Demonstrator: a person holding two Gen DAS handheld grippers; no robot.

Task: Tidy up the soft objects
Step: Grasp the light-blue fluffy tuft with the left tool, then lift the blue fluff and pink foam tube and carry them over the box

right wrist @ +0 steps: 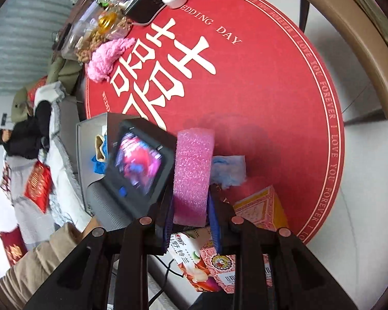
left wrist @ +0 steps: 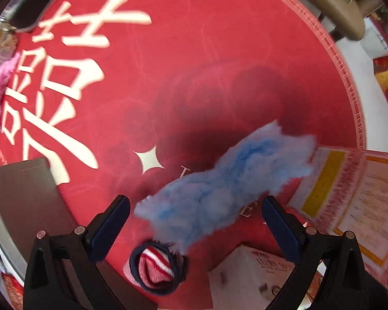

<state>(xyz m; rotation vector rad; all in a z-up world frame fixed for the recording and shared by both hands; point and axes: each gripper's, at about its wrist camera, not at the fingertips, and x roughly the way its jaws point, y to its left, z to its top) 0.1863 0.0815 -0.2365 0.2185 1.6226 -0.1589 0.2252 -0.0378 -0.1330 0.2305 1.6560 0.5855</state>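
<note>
A fluffy blue cloth [left wrist: 227, 180] lies on the round red table mat [left wrist: 194, 64]. My left gripper [left wrist: 196, 202] points down over it and is open, its pads standing apart on either side of the cloth. A red-and-white striped sock [left wrist: 156, 264] with a navy cuff lies just below it. My right gripper [right wrist: 191, 199] is shut on a pink foam sponge [right wrist: 192, 170], held above the table beside the blue cloth [right wrist: 227, 168]. A fluffy pink cloth [right wrist: 108, 56] rests at the mat's far edge. An open grey box [right wrist: 90, 139] holds blue and tan items.
Printed cartons [right wrist: 261, 209] sit at the table's near edge, with a white carton [left wrist: 248, 273] beside the left gripper. Jars, snacks and a dark device [right wrist: 103, 25] crowd the far side. A tan chair [right wrist: 362, 51] stands right of the table. A person's beige sleeve [right wrist: 38, 258] is at lower left.
</note>
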